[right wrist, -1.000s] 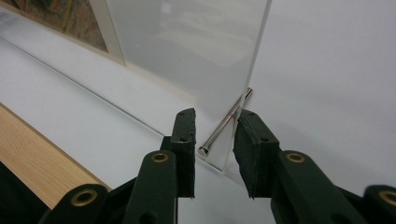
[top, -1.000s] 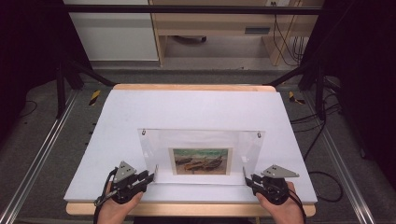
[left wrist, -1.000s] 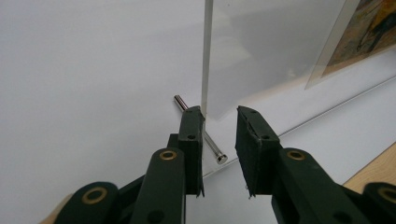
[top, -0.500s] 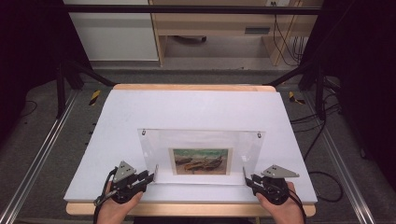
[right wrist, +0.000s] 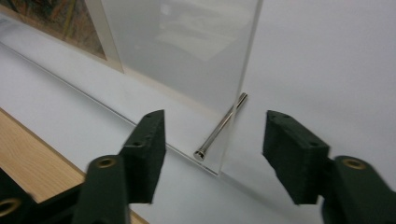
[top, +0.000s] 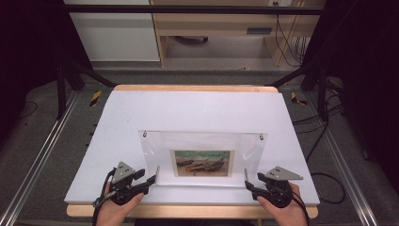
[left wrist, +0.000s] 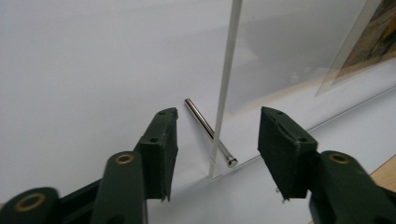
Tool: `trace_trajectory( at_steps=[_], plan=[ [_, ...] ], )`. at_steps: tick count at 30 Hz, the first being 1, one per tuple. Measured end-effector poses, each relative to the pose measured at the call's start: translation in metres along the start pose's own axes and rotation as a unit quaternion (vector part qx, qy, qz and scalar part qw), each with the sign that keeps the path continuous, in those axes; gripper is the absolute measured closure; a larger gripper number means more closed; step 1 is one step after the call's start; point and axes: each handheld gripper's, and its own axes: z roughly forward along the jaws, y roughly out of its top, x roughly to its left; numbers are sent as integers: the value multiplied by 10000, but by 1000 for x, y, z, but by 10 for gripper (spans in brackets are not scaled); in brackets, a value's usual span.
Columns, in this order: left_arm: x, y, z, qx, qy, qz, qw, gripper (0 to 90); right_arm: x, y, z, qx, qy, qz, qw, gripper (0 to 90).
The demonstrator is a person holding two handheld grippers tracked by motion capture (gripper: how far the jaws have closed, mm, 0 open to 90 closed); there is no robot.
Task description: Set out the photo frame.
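Left gripper view shows the left gripper (left wrist: 212, 140) released, its jaws just opened, standing clear either side of the clear acrylic frame (top: 203, 157) edge and its metal peg (left wrist: 209, 131). The right gripper (right wrist: 212, 144) is likewise spread, having just opened around the other corner. The frame stands upright near the front of the white table (top: 197, 108), picture (top: 203, 163) inside. Letting go seems the step in hand; next, both hands should back away without nudging it. Otherwise everything matches a second ago.
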Motion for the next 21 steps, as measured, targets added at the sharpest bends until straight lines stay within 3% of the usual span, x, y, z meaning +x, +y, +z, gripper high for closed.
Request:
trace_trajectory(
  at_steps=[3, 6, 8, 13, 21],
  plan=[
    [2, 1, -2, 11, 6, 0, 10000, 418, -2, -1, -2, -12, -31, -31, 10000, 320],
    [7, 3, -5, 71, -41, 142, 9999, 336, -6, -3, -7, -81, -87, -16, 9999, 268],
    [10, 4, -7, 22, -100, 98, 9999, 255, -13, -5, -14, -168, -171, 29, 9997, 250],
    [21, 4, -13, -90, -213, 45, 9997, 195, -22, -9, -22, -299, -303, 135, 9990, 219],
    [31, 5, -16, -190, 33, 43, 9998, 132, -34, -10, -25, -428, -653, 326, 9964, 150]
  ],
)
